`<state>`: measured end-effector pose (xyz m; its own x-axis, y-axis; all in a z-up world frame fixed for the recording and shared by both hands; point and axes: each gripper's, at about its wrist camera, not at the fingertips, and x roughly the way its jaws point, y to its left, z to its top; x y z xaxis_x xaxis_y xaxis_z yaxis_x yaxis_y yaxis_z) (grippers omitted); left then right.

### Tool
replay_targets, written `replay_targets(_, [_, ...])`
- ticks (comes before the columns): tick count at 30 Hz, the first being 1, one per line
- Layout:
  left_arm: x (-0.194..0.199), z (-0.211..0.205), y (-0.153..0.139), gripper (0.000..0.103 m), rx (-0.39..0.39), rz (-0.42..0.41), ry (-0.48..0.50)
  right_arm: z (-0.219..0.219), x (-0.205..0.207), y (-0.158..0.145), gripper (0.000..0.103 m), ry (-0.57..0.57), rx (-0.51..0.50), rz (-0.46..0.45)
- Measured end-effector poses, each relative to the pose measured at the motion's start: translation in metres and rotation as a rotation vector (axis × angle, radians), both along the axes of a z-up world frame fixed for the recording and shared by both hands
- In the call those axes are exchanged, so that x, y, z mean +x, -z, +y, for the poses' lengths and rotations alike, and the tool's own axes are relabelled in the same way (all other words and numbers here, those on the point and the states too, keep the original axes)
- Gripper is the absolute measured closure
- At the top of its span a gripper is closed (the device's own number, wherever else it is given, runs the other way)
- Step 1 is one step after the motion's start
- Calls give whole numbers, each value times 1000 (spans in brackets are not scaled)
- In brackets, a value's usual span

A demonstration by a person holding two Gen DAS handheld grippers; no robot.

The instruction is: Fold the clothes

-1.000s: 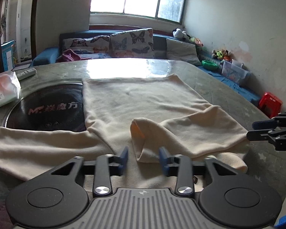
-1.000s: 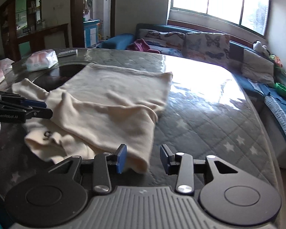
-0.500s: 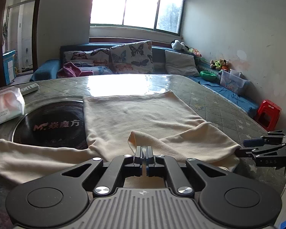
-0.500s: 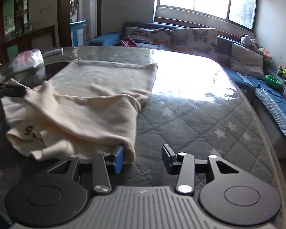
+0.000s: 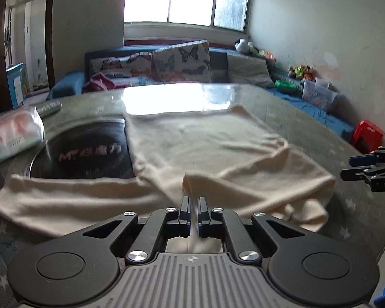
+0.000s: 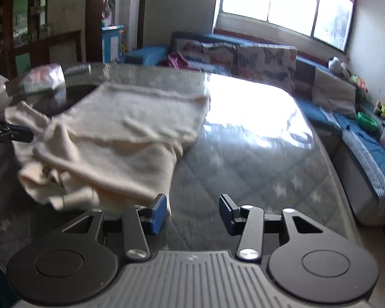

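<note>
A cream long-sleeved top lies spread on the glass-covered table, one sleeve stretched to the left, the other folded over the body. My left gripper is shut on a raised fold of the cream top near its front edge. My right gripper is open and empty, just off the top's near right corner, above bare table. The right gripper also shows at the right edge of the left wrist view. The left gripper shows at the left edge of the right wrist view.
A pack of tissues and a remote lie at the table's far left by a round black hob. A sofa with butterfly cushions stands behind. A red stool and a clear storage box are at right.
My left gripper closed on the fold of the top and now lifts it a little. My right gripper stayed open and shifted slightly right of the cloth's corner.
</note>
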<state>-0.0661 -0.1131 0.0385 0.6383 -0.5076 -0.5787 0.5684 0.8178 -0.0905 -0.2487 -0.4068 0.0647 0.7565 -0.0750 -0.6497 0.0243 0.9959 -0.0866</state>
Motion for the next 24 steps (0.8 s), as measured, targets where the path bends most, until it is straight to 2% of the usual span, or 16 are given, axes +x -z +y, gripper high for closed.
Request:
replay_targets(3, [6,-11,-5,97,-19,-11,19,2,16,-7,68,-35,40,-37])
replay_targets(6, [14,-23,3,97,-21,3,39,9,39,-6,77,-93,73,-50])
replay_targets(12, [19,-25,25,97,19,60,6,12,74,15,78,-105,83,-14])
replay_targets(17, [10,-8,21,98,67,40,-10,2,80,27,78,-49,93,14])
replay_targets(21, [13,-3,18,97,61,39,-21,26,83,23,78,-140,96,13])
replay_targets(24, [18,-10,10,97,28,28,-24,45,86,19,78,-211,98,12])
